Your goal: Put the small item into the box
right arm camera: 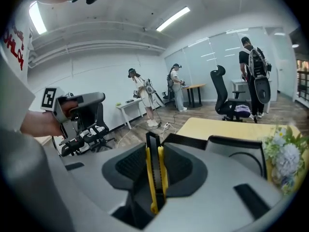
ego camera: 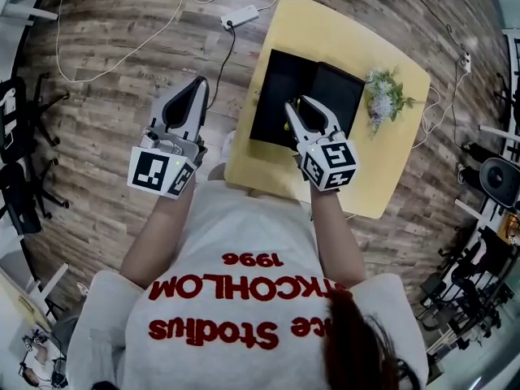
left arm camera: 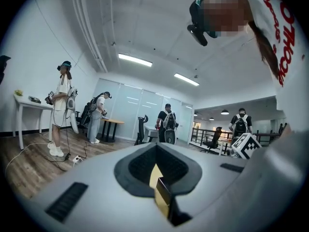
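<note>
My right fingers (right arm camera: pixel 128 166) stood partly closed, clamped on thin yellow-and-black strip (right arm camera: pixel 150 175), upright between pads. Open black box (ego camera: pixel 280 88) lay just below tips, on yellow table (ego camera: pixel 390 169). My left fingers (left arm camera: pixel 140 163) had tips together, well left of box.

Yellow table (ego camera: pixel 325 23) w/ flower bunch (ego camera: pixel 382 96); power strip (ego camera: pixel 241 15) on wood floor (ego camera: pixel 106 120); ppl in bkgd.

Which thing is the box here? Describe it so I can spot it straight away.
Find the pale yellow table on the wood floor. The box lies open on it, left of the bunch of flowers. It is the only black thing there, flat and spread in two halves.
</note>
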A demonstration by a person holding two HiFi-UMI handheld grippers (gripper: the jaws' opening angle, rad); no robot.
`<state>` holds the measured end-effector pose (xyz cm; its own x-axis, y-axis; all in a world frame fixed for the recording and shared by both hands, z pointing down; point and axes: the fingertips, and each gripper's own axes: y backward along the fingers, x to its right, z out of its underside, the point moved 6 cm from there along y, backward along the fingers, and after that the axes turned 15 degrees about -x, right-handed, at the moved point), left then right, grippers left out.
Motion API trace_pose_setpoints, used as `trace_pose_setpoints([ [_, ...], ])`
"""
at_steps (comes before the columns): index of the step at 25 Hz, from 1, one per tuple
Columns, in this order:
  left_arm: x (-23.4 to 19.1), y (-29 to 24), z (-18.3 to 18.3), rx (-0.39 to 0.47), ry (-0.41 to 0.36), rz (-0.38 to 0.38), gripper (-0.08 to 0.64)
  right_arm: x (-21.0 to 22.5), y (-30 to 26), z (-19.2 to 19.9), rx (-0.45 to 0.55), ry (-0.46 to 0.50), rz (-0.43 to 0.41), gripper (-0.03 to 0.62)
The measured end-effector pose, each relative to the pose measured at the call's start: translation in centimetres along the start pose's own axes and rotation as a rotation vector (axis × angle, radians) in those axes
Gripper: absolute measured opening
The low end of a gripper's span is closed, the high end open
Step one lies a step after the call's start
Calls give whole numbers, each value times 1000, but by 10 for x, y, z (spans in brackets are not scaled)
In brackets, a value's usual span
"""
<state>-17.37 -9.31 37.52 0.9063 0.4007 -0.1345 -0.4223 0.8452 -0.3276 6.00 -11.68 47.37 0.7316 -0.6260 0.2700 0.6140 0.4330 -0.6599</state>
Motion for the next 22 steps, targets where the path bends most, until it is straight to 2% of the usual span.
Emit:
trace_pose_setpoints([
  [5, -1, -2, 5, -11, 7, -6, 6, 1, -11, 6, -49, 1, 38, 117],
  [9, -1, -2, 9, -19, 14, -8, 6, -1, -22, 9, -125, 53, 79, 118],
  [22, -2, -5, 13, -25, 31, -11, 6, -10, -76, 21, -571, 279, 146, 130],
])
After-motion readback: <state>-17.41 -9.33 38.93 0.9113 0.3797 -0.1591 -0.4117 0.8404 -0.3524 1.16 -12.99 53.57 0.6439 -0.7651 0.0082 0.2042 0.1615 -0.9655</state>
